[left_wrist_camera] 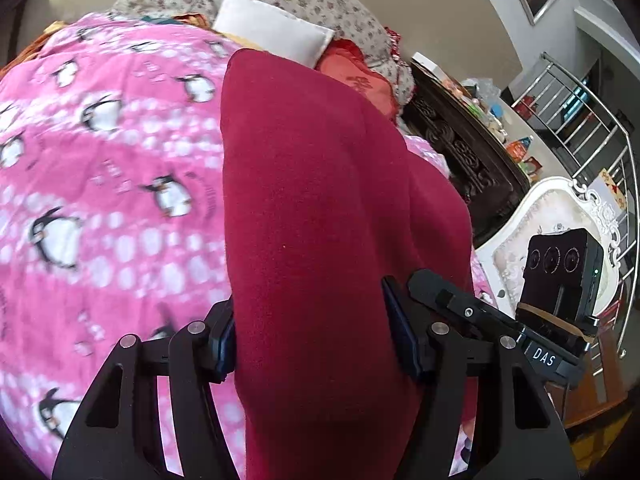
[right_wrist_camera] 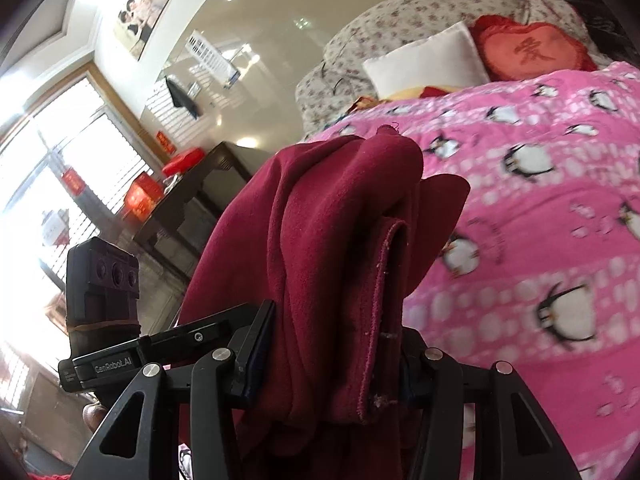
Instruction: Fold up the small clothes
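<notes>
A dark red fleece garment (left_wrist_camera: 320,208) fills the middle of the left wrist view, stretched long over the pink penguin blanket (left_wrist_camera: 104,184). My left gripper (left_wrist_camera: 312,344) is shut on its near end, cloth filling the gap between the pads. In the right wrist view the same garment (right_wrist_camera: 328,240) is bunched in folds with a hemmed edge showing. My right gripper (right_wrist_camera: 332,364) is shut on that bunch and holds it above the blanket (right_wrist_camera: 540,216).
A white pillow (left_wrist_camera: 272,32) and a red heart cushion (right_wrist_camera: 528,52) lie at the head of the bed with a floral quilt (right_wrist_camera: 408,8). A dark carved table (left_wrist_camera: 460,148), a white chair (left_wrist_camera: 560,220) and a metal railing (left_wrist_camera: 580,112) stand to the right. A dark side table (right_wrist_camera: 200,188) stands by the window.
</notes>
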`<state>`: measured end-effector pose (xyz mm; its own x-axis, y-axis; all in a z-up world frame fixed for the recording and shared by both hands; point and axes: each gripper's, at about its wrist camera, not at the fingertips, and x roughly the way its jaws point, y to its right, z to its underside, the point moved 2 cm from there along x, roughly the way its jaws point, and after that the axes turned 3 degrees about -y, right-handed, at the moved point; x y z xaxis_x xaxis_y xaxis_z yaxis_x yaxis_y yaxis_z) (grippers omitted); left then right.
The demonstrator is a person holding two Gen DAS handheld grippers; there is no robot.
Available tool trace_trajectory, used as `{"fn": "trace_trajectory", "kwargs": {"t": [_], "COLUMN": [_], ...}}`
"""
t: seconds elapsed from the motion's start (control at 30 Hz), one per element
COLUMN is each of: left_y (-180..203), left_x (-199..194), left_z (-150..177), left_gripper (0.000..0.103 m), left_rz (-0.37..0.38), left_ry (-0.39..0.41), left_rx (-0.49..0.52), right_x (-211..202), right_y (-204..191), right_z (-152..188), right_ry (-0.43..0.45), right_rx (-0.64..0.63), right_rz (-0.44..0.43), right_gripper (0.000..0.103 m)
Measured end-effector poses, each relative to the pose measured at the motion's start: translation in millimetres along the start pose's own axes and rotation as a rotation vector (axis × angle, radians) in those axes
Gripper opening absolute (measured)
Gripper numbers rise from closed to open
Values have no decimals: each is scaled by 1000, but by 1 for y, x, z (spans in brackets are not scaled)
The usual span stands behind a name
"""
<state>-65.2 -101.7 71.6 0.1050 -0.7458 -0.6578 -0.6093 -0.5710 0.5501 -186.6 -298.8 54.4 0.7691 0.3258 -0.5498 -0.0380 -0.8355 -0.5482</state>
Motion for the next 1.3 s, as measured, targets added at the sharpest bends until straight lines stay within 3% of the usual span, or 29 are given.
{"fn": "trace_trajectory", "kwargs": {"t": [0.17,0.3,0.4,0.57,0.7,0.83,0.97,1.13,1.3], "left_y": [-32,-61,-60,-42,-25,-20,-24,-26,-27], "left_x": [0,20,14,-14,-27,-20,0,10,18], "left_z": [14,25,27,29,33,37,35,34,36], "left_gripper": [62,66,67,67,67,67,67,69,71], "left_rz": [-61,-114,-100,-219,-268,-347,-406,-406,-412], "left_ry": [-4,-36,-14,46,87,86,58,61,55], "left_rx": [-34,-86,-89,2,56,89,92,100,103], "right_x": [39,70,61,13,4,39,77,112,124], "right_y": [-5,13,20,11,-16,-34,-28,-3,3], "right_z": [10,16,13,-5,-19,-30,-37,-43,-43], "right_ry": [-65,-145,-143,-69,-37,-86,-149,-192,-204], "right_rx": [3,4,43,-13,-113,-209,-235,-281,-310], "right_rz": [9,80,49,58,63,120,146,275,302], "right_gripper": [49,56,56,56,55,48,47,44,44]}}
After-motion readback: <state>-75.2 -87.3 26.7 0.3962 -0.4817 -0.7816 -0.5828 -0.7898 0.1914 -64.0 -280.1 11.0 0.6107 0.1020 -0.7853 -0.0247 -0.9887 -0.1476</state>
